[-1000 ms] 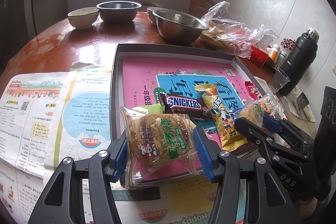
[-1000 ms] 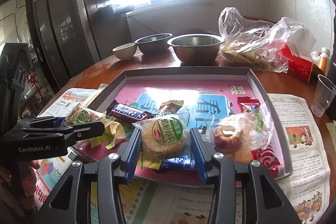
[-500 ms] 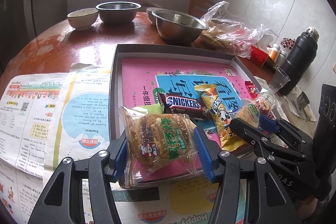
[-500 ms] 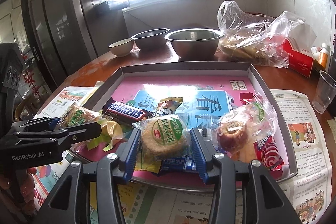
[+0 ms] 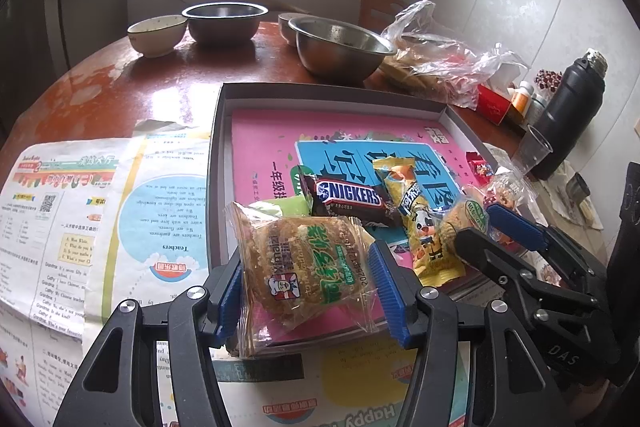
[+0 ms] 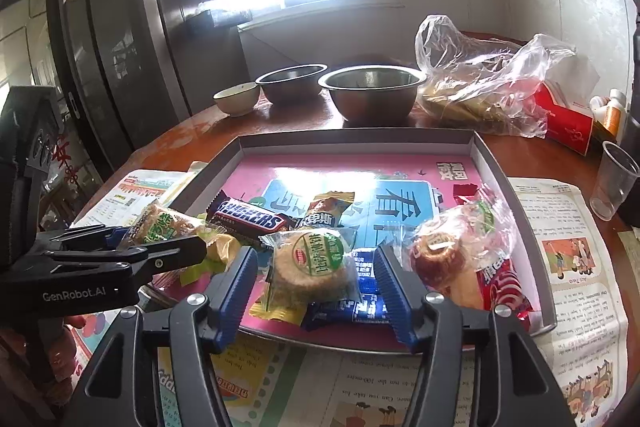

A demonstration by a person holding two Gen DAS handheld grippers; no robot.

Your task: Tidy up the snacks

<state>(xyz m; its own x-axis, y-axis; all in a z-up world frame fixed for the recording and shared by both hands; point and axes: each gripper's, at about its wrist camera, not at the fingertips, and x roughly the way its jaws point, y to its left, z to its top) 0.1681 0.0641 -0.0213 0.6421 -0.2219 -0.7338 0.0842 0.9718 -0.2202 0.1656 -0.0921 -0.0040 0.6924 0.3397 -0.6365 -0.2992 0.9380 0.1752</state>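
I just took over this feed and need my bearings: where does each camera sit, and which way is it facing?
Left wrist: sits on the left gripper, looking forward and down over the grey tray; its pads grip a rice cracker pack; the right gripper shows at the right edge.
Right wrist: sits on the right gripper, same direction; its jaws are opening around a round cookie pack; the left gripper and fingers show on the left.
Shared: tray, Snickers bar, steel bowls.

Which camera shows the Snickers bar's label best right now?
The left wrist view: the Snickers bar lies unobstructed in the tray, logo facing the lens. The right wrist view shows it smaller, angled, one end behind other wrappers.
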